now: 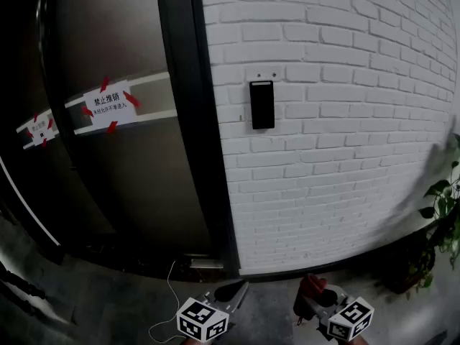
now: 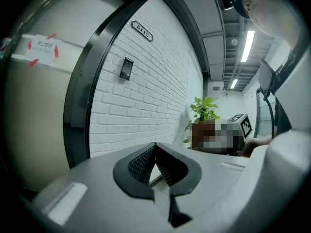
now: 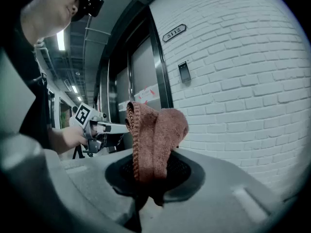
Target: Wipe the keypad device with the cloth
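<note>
The black keypad device [image 1: 262,105] hangs on the white brick wall [image 1: 345,157], well above both grippers; it also shows small in the left gripper view [image 2: 126,68] and the right gripper view [image 3: 184,72]. My right gripper [image 1: 311,290] [image 3: 154,152] is shut on a folded reddish-brown cloth [image 3: 155,132] [image 1: 314,285], which sticks up from between the jaws. My left gripper [image 1: 239,288] [image 2: 155,146] is shut with nothing in it, its tips meeting. Both are held low, away from the wall.
A dark door [image 1: 122,157] with a taped paper notice [image 1: 108,105] stands left of the black door frame [image 1: 198,121]. A potted plant [image 1: 442,214] [image 2: 206,111] is at the right by the wall. A room number plate [image 2: 143,31] hangs above the keypad. A thin cable [image 1: 167,300] lies on the floor.
</note>
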A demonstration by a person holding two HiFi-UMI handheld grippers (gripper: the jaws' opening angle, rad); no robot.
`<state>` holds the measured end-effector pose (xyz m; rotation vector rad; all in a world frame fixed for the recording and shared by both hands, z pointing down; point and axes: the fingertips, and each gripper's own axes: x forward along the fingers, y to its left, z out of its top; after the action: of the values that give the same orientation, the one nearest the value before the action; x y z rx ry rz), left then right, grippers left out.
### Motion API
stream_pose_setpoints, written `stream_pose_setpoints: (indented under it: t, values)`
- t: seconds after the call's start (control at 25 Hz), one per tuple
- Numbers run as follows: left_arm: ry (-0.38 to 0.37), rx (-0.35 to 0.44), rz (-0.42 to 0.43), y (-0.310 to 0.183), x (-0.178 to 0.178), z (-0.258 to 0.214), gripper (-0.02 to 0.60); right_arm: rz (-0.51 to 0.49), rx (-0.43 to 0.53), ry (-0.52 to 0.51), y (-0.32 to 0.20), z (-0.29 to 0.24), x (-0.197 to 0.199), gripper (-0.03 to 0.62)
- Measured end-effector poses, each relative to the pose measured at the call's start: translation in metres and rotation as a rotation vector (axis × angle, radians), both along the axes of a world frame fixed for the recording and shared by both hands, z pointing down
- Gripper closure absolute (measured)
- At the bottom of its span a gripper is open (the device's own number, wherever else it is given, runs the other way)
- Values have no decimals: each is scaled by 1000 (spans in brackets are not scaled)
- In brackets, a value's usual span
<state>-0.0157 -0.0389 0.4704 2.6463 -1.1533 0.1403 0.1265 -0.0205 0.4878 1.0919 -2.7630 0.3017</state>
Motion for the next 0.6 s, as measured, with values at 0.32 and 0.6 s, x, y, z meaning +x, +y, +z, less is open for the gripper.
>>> stream_pose_setpoints:
  t: [0.32,0.6]
  values:
    - [3,2,6,-5,-6,0,565,7,1,1,-4,-2,-7,539]
    - [6,3,29,-7,-16,2,565,21,3,17,-2,1,-20,539]
